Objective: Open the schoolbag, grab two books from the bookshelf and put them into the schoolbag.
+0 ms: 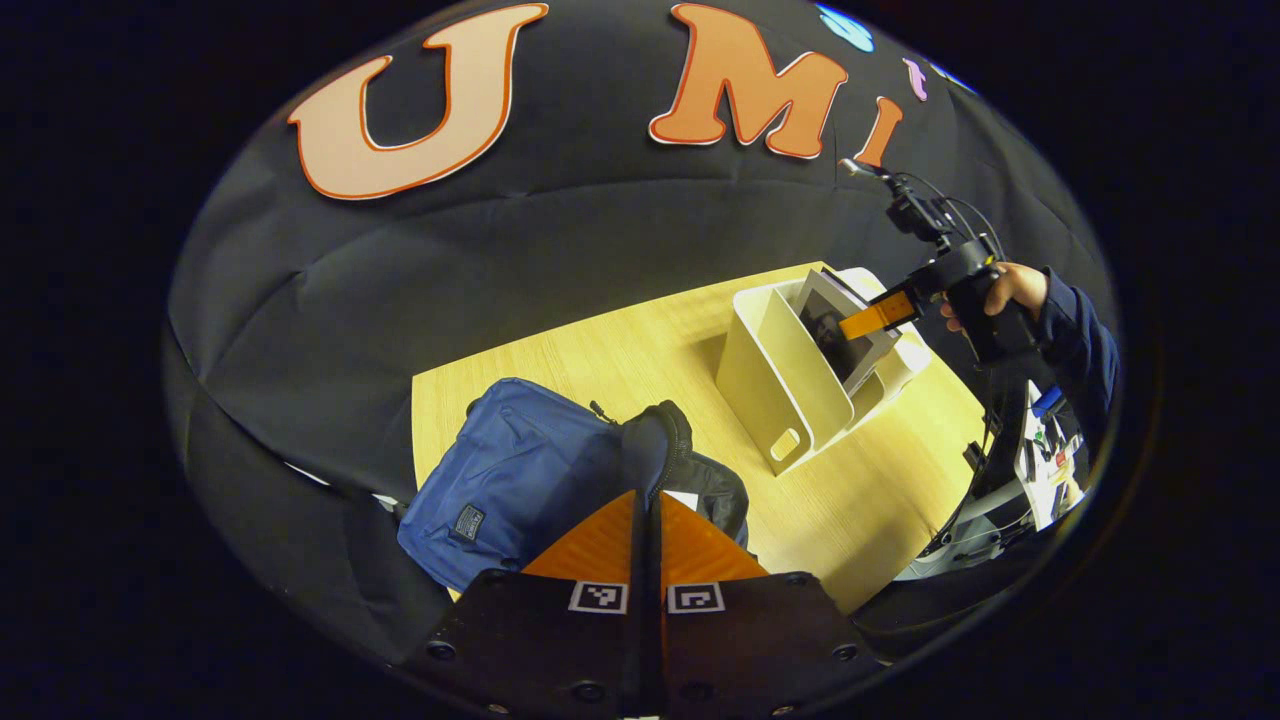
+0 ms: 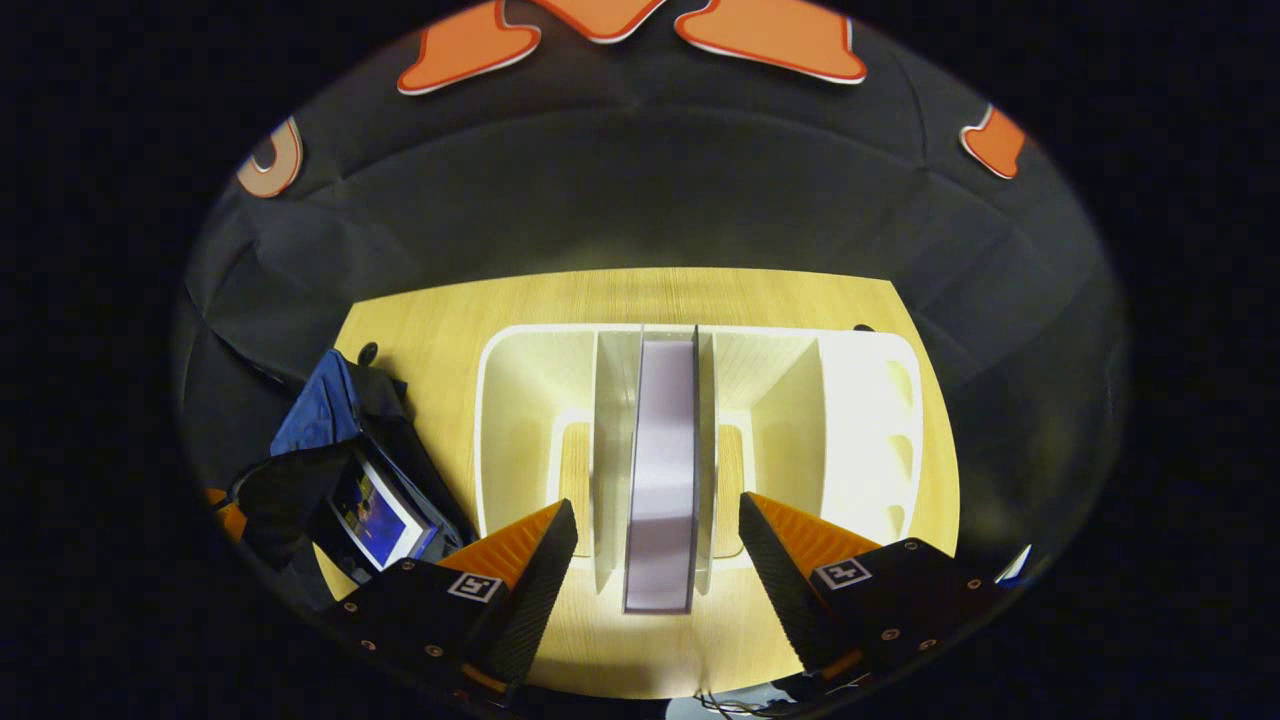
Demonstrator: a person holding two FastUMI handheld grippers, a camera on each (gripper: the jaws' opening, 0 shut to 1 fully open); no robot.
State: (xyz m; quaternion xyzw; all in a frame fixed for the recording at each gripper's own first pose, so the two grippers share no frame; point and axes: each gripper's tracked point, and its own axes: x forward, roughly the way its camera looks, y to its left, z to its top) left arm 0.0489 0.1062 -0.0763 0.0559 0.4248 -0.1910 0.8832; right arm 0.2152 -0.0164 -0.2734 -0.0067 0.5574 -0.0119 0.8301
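In the left gripper view, the left gripper [image 1: 648,520] hangs with its fingers pressed together, gripping nothing, just above the open blue schoolbag [image 1: 520,480] on the wooden table [image 1: 640,350]. Far right, a hand [image 1: 1005,295] holds the right gripper [image 1: 880,315] at a book [image 1: 840,325] in the white bookshelf [image 1: 780,380].

In the right gripper view, the right gripper [image 2: 655,530] is spread wide either side of the upright book [image 2: 662,470] in the bookshelf's [image 2: 520,400] middle slot; another book [image 2: 378,515] sits inside the schoolbag [image 2: 320,410], left.

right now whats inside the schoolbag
One book with a blue cover shows in the open schoolbag. Anything deeper is hidden by the dark flap and the book itself.
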